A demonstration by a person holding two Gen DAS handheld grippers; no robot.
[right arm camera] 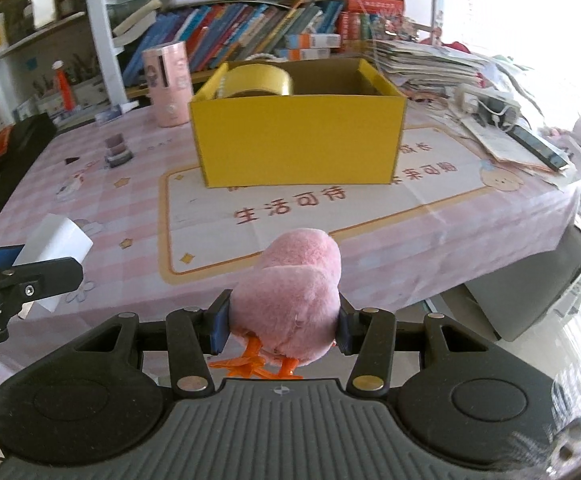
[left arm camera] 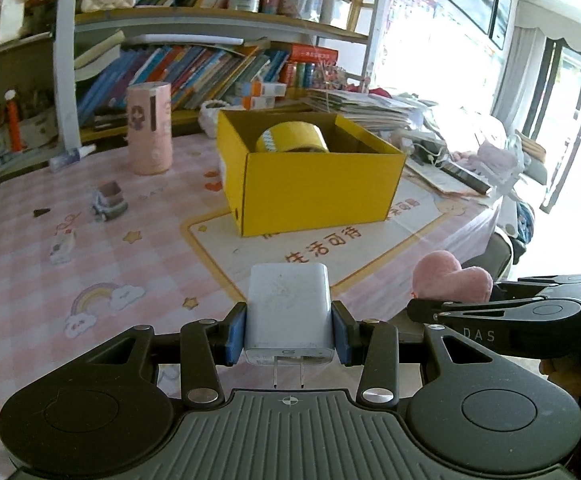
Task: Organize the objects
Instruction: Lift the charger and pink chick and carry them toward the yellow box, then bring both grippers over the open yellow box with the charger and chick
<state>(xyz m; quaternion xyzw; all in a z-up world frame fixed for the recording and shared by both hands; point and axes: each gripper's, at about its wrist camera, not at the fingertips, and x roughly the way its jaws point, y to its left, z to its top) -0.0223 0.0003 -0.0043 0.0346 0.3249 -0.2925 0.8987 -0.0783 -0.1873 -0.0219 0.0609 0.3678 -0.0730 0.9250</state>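
Observation:
My left gripper (left arm camera: 289,330) is shut on a white plug charger (left arm camera: 288,308), prongs toward the camera, held above the near table edge. My right gripper (right arm camera: 282,326) is shut on a pink plush chick (right arm camera: 290,296) with orange feet. The chick also shows in the left wrist view (left arm camera: 450,278), and the charger in the right wrist view (right arm camera: 52,250). An open yellow box (left arm camera: 314,176) stands mid-table ahead of both grippers, also in the right wrist view (right arm camera: 298,140). A yellow tape roll (left arm camera: 292,138) lies inside it.
A pink cylinder (left arm camera: 149,128) stands left of the box. A small toy truck (left arm camera: 108,200) and a black cone (left arm camera: 41,212) lie on the pink checked tablecloth (left arm camera: 90,260). Papers, a power strip and a phone (right arm camera: 538,146) crowd the right side. Bookshelves stand behind.

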